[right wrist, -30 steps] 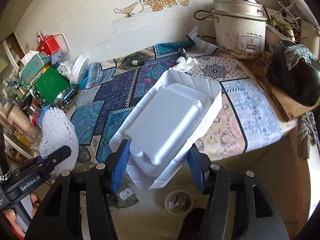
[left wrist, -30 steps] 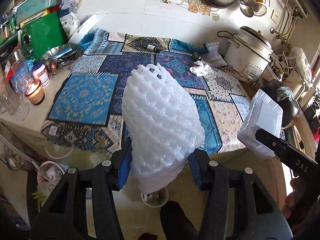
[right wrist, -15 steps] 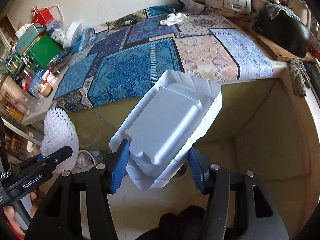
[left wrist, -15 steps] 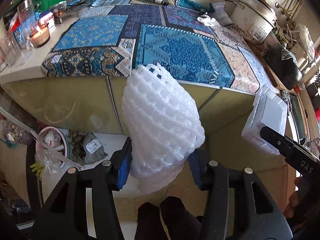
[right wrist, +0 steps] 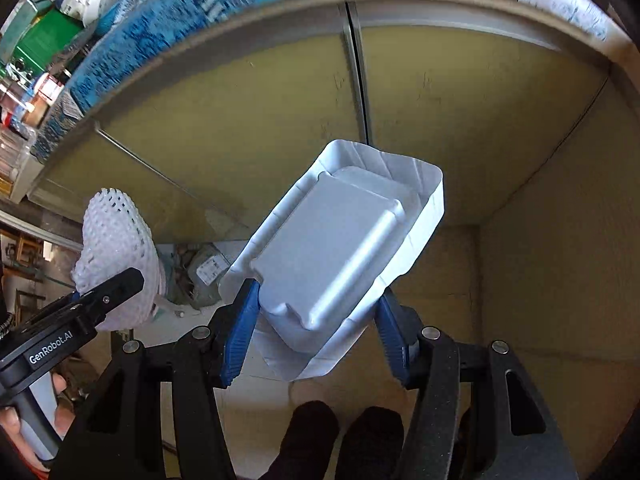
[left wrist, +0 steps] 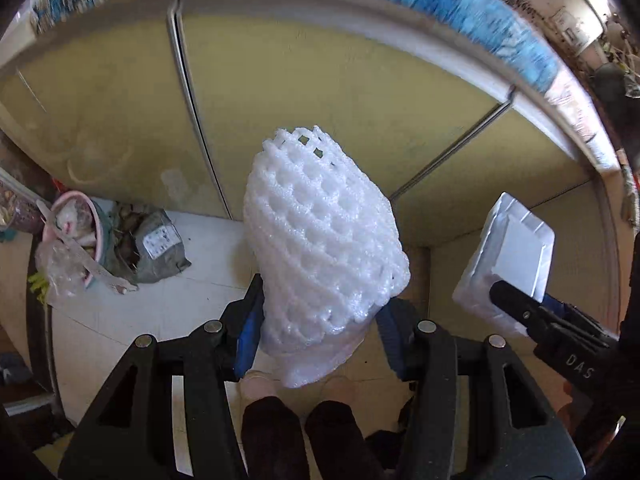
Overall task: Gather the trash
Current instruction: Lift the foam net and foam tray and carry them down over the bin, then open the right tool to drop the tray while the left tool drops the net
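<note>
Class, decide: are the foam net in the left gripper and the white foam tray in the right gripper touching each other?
Apart. The left wrist view shows cabinet and floor between the foam net and the foam tray.

Both grippers point down toward the floor, side by side. The left gripper (left wrist: 320,334) has its 2 blue-padded fingers clamped on a foam net (left wrist: 320,240); the right gripper (right wrist: 316,332) pinches a foam tray (right wrist: 340,248).

Olive-yellow cabinet doors (left wrist: 320,92) fill the frame's centre beneath a blue patterned cloth (left wrist: 460,4) along the top edge, while a pink bin (left wrist: 86,224) and a grey bag (left wrist: 158,246) sit on the white floor (left wrist: 172,304) at lower left.
</note>
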Demonstrator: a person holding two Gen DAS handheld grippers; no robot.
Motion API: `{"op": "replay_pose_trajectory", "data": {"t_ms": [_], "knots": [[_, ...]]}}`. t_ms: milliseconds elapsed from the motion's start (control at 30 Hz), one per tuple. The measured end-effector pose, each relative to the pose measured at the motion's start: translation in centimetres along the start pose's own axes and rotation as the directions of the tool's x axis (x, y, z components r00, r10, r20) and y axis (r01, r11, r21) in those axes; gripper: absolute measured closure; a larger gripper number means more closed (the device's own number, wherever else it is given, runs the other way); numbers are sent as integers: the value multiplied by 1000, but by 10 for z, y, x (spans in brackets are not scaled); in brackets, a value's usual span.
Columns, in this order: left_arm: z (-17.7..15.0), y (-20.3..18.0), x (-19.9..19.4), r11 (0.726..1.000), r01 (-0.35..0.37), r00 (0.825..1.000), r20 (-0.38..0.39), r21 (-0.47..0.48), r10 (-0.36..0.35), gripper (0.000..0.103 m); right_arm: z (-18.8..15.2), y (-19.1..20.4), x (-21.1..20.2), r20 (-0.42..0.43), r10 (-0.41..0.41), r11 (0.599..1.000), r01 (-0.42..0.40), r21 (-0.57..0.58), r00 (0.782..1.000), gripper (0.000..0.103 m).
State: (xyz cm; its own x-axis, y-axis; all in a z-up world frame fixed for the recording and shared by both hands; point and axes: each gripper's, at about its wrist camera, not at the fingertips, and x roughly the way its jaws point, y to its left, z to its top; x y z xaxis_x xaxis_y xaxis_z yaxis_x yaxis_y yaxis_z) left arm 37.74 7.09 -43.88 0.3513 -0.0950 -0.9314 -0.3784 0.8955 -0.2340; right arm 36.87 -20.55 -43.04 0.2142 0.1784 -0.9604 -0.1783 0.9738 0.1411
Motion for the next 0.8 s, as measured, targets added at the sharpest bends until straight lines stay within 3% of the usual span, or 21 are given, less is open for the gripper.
{"op": "replay_pose_trajectory", "data": {"t_ms": [433,667,800], "knots": [[-39,54,185,994,-28,996,-87,-105,19,52,-26,-22,210,-153,10,997,-21,-71,988,50],[-53,79,253,988,-44,992,-121,-148,26,52,-36,-23,306,-273,15,995,-42,-91,962,51],[-60,85,282,988,-54,990,-134,-143,34,52,-33,-15,338,-287,5,990,-45,-133,958,53]]}}
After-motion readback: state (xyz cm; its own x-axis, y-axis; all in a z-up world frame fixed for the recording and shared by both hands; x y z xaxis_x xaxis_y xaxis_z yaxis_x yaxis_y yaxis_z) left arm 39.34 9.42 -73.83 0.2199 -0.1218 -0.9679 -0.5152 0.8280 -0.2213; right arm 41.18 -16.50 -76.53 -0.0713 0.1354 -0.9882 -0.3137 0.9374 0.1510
